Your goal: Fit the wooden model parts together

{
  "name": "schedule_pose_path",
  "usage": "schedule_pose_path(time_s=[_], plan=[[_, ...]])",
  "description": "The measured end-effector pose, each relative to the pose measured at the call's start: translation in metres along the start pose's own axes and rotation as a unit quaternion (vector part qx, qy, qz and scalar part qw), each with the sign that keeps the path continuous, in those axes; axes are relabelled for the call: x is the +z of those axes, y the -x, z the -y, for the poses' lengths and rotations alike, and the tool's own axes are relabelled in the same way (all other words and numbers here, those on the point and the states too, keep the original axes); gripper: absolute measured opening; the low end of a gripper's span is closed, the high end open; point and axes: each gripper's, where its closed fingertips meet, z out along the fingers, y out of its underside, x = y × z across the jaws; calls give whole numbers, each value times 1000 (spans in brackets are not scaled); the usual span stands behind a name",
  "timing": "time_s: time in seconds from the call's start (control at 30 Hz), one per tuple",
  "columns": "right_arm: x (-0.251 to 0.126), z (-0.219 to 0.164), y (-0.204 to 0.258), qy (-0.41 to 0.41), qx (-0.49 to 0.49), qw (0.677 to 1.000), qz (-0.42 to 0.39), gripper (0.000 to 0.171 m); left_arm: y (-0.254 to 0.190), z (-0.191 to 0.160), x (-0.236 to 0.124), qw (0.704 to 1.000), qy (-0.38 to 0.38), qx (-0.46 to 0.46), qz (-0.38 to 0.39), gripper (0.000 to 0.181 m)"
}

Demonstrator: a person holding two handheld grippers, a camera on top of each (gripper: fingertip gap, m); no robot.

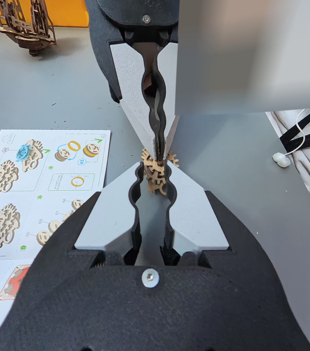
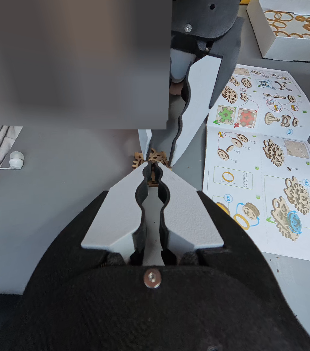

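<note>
Here the whole move turns on one small dark wooden peg point(image 1: 160, 163) pinched in the right tongs point(image 1: 159, 152), whose tips are together on it, reaching in from 12 o'clock in the left wrist view. Directly below it, the left tongs point(image 1: 154, 167) clamp the pale wooden gear assembly point(image 1: 155, 177) at their tips, held edge-up above the grey surface point(image 1: 226, 171). Peg and gear face appear to touch; I judge pressing it home comes next. An instruction sheet point(image 1: 42, 180) lies at 9 o'clock, an earbud point(image 1: 281, 160) at 3, a finished wooden model point(image 1: 26, 28) at 11; nothing blocks.
</note>
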Motion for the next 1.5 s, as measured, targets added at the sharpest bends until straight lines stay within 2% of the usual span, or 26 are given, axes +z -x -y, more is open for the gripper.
schedule_pose_path(time_s=[0.13,0.27,0.43,0.6,0.8,0.9,1.0,1.13,1.5], plan=[[-5,-4,-2,9,-29,1000,3,1,0,-3,-4,1000,4,-4,-8,19],[-7,-5,8,-7,-108,994,26,1,1,-1,-5,999,-7,-38,-23,21],[-7,-4,7,-6,-160,987,-6,2,-2,-4,3,994,2,-94,-47,19],[-13,-8,1,23,-128,989,-64,9,5,-7,7,989,20,-142,-24,13],[-19,-14,-5,43,-65,988,-133,21,16,-10,7,961,19,-276,-5,12],[-26,-5,-6,11,-20,991,-135,21,20,-10,8,948,4,-319,3,12],[-38,2,-14,-25,7,988,-155,19,21,-9,10,945,2,-326,12,12],[-38,8,-16,-58,-8,985,-160,14,21,-7,14,945,-3,-327,14,12],[-18,-13,-15,41,-71,980,-182,7,20,-6,16,946,-2,-323,27,12]])
